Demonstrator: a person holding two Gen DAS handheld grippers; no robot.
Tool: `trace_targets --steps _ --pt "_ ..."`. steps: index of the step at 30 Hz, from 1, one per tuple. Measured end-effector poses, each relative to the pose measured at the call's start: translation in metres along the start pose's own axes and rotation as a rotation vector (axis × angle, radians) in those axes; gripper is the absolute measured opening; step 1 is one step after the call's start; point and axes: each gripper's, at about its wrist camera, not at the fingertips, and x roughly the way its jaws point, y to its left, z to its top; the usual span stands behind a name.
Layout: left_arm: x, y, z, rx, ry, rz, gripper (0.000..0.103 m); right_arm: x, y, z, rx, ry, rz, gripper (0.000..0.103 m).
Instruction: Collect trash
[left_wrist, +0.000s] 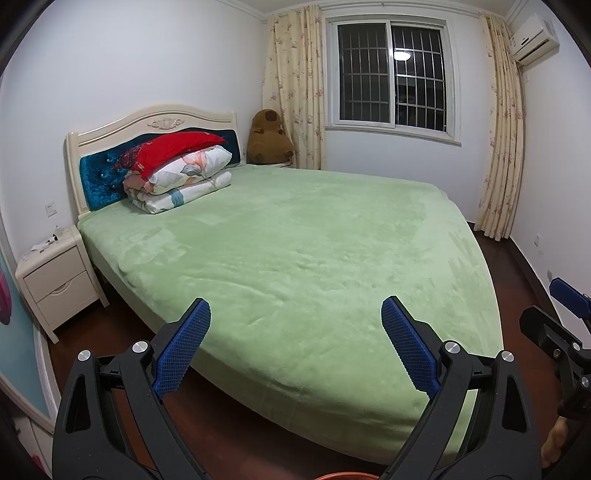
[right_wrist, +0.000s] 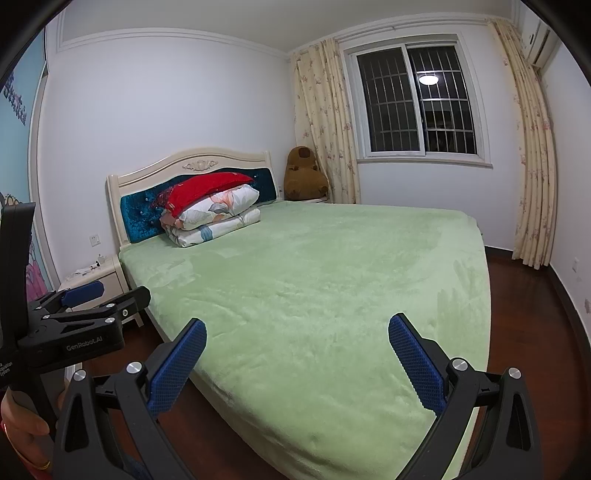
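The only things that look like trash are the small white scraps (left_wrist: 40, 246) on top of the nightstand (left_wrist: 55, 275) — too small to tell whether they are paper, wrappers or something else. The nightstand stands just beside the head of the bed (left_wrist: 295, 251), on its left flank, below a wall socket.

From where both tools point, those scraps lie ahead and well off to the left, with the corner of the green cover between. No long axis can be made out at this range. The left gripper (left_wrist: 295, 343) hangs over the foot of the bed, jaws spread wide and holding nothing; the right gripper (right_wrist: 297, 365) sits alongside it, likewise wide apart and empty. The left one is the nearer of the two, I'd say — in the right wrist view its body (right_wrist: 74, 321) shows directly in front of the nightstand.

The bed itself carries only folded quilts (left_wrist: 181, 173) with a red pillow on top, and a brown plush toy (left_wrist: 267, 138) sits by the curtain.
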Motion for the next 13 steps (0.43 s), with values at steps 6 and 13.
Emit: trace_targets --steps 6,13 --pt "0.0020 0.0025 -0.0004 -0.001 0.006 -0.004 0.091 0.0015 -0.0026 -0.0001 0.005 0.007 0.000 0.097" --pt "0.0032 0.0063 -0.0015 -0.008 0.009 -0.004 0.091 0.0020 -0.0033 -0.0004 0.004 0.010 0.001 0.097"
